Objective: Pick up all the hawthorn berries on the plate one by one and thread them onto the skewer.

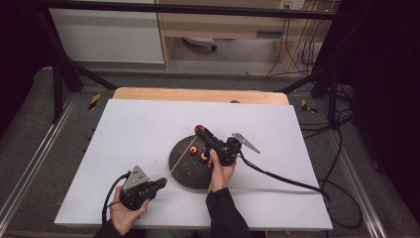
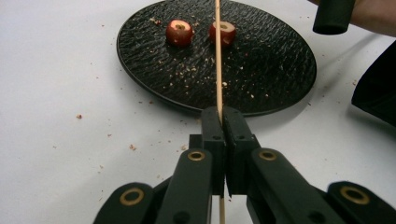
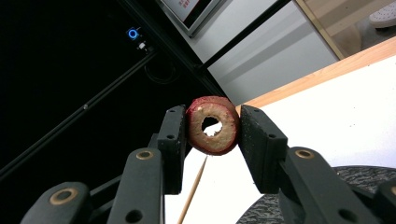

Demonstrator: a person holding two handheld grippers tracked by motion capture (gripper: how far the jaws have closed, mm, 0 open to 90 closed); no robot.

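In the high view, a round black plate (image 1: pixel 184 171) lies on a white table top (image 1: pixel 138 129), a little right of the table's middle. Two red fruit pieces (image 1: pixel 198 153) sit on the plate's far part. A thin wooden skewer (image 1: pixel 181 156) slants across the plate's left half. The left gripper (image 1: pixel 159 183) rests just left of the plate's near edge, held by the person's left hand (image 1: pixel 125 213); the skewer's near end meets its jaws. The right gripper (image 1: pixel 202 132) reaches over the plate's far rim, held by the right hand (image 1: pixel 220 171), with a red fruit ring (image 1: pixel 199 130) at its tip. Beyond the plate, a bare wooden strip (image 1: pixel 198 94) edges the table; behind it stand a wooden shelf unit and black frame bars, with cables to the right. No writing is legible there.

In the left gripper view, the jaws are clamped tight on the skewer (image 2: pixel 218 60), which runs up across the plate (image 2: pixel 271 79) between the two cored fruit pieces (image 2: pixel 179 31). Crumbs speckle the plate and the white surface around it.

In the right gripper view, the jaws pinch the fruit ring (image 3: pixel 213 125) by its flat faces, its cored hole showing through, lifted above the plate (image 3: pixel 336 179). The skewer's tip (image 3: pixel 196 184) shows below the ring. A tilted panel with red marks hangs at the top, too small to read.
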